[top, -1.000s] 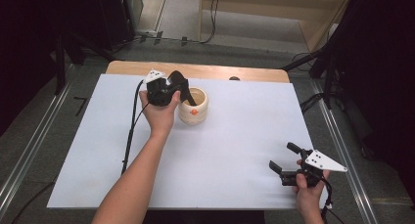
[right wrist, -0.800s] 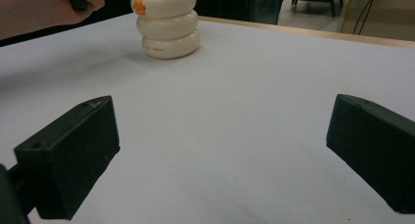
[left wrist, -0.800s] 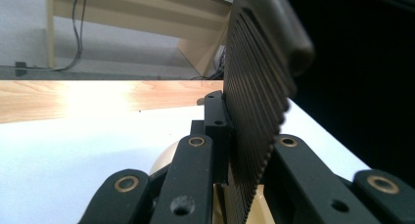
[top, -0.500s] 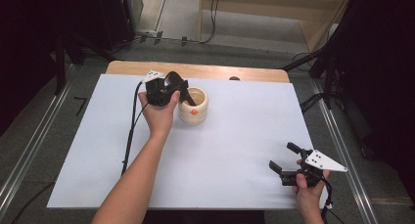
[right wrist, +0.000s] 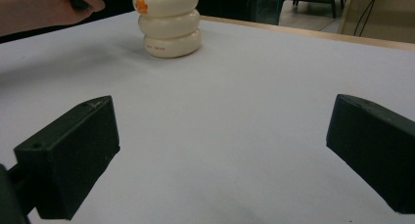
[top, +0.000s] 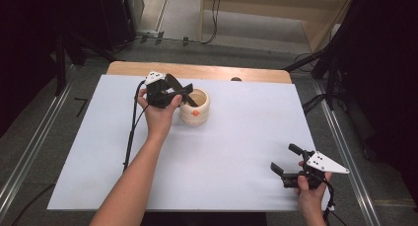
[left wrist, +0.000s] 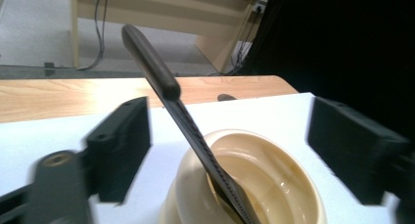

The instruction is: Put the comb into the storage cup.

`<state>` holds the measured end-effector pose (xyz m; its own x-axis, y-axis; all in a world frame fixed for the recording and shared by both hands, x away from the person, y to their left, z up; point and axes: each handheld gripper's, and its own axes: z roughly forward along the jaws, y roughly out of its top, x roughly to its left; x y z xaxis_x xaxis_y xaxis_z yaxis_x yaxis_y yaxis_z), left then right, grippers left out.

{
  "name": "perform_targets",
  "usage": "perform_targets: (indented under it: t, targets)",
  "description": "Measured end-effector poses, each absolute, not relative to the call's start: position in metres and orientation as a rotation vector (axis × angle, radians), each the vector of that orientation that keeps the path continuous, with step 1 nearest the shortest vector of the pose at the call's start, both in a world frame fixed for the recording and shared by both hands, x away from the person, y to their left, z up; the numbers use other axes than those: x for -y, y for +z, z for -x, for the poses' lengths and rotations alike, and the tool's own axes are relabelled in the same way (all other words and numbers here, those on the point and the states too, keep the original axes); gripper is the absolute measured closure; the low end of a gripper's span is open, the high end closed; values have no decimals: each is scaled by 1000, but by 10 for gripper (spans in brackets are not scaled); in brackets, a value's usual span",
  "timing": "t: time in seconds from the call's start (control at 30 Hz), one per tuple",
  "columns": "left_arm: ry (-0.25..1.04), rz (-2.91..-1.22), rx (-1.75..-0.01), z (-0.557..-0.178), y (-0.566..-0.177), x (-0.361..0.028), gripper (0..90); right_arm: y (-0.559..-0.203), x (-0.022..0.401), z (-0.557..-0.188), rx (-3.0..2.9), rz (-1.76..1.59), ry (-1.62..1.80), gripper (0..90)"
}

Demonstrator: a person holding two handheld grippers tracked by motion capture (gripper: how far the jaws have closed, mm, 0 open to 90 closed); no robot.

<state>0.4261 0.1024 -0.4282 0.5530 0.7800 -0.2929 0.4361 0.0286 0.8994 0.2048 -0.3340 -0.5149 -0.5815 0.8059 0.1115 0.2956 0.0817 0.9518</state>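
Observation:
A cream ribbed cup (top: pixel 195 109) stands at the back middle of the white mat (top: pixel 236 132). A dark-handled knife (left wrist: pixel 152 68) stands blade down in the cup (left wrist: pixel 279 182) and leans on its rim. My left gripper (top: pixel 181 94) hovers at the cup's left rim. Its jaws have just been opening, and they now stand wide on either side of the knife without touching it, so my left gripper (left wrist: pixel 230 145) is open. My right gripper (top: pixel 284 158) rests open near the front right corner with nothing between its jaws (right wrist: pixel 220 150). It faces the cup (right wrist: pixel 169 23) from far off.
A bare wooden strip (top: pixel 207 71) runs along the table's far edge, with a small dark spot (top: pixel 235 79) on it. The left gripper's cable (top: pixel 131 132) trails across the mat's left half. Metal rails flank the table on both sides.
The left gripper's jaws have spread apart and let go of the knife, which now leans free in the cup. The right gripper has not moved.

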Motion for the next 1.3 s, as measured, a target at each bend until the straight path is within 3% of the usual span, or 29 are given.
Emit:
perform_targets:
  t: [0.27,1.3]
  targets:
    - [383,-1605,-998,-421,-427,-107,0,-515,334,-205,-1919,-1082,1516,0]
    - [414,-1584,-924,-389,-417,-142,0,-515,332,-205,-1926,-1083,1492,0]
